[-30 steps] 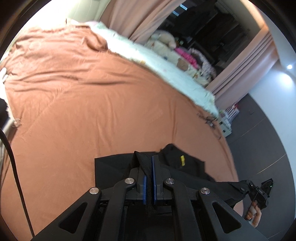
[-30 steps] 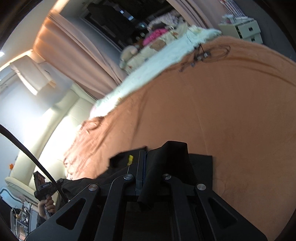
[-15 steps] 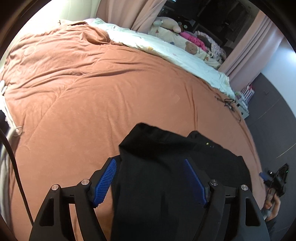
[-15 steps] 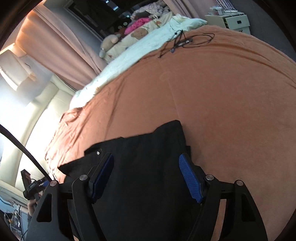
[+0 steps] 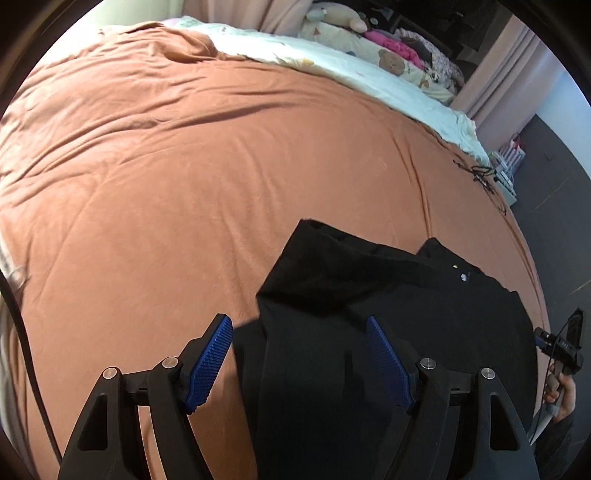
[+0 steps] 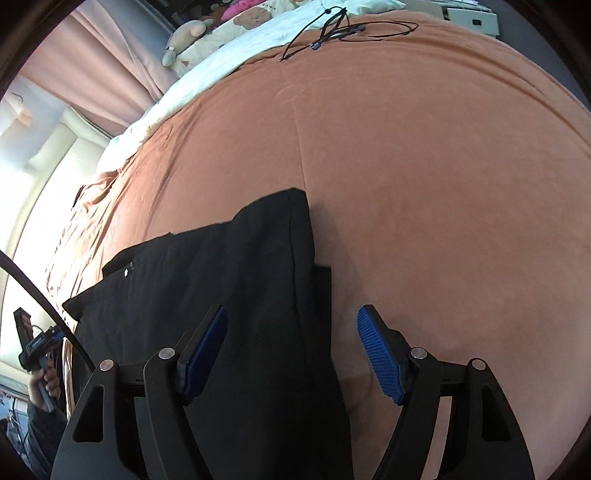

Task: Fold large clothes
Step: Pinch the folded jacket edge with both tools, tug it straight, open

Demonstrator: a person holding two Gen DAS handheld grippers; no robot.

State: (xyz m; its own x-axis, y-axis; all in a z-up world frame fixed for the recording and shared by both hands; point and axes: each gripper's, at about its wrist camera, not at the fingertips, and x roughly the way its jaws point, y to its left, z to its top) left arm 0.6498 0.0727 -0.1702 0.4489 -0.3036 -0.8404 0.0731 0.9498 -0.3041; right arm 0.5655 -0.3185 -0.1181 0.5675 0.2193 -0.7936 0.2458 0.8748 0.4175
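The folded black garment [image 5: 388, 295] lies at the near edge of the bed; its loose top layer could slide or spring open if a finger snags it, since the layers sit unevenly. The left gripper [image 5: 299, 354] and right gripper [image 6: 291, 350] both hover wide open above the cloth, holding nothing. Beyond stretches the orange bedspread [image 5: 184, 166], then a white blanket [image 5: 332, 62].

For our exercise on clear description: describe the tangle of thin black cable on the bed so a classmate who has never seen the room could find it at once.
Start from the big bed with the orange-brown cover. Go to its far end, where the cover meets the pale cream bedding; the thin black cable lies there in loose loops. It is wiry and stringy, unlike the broad black garment lying nearer the open grippers.
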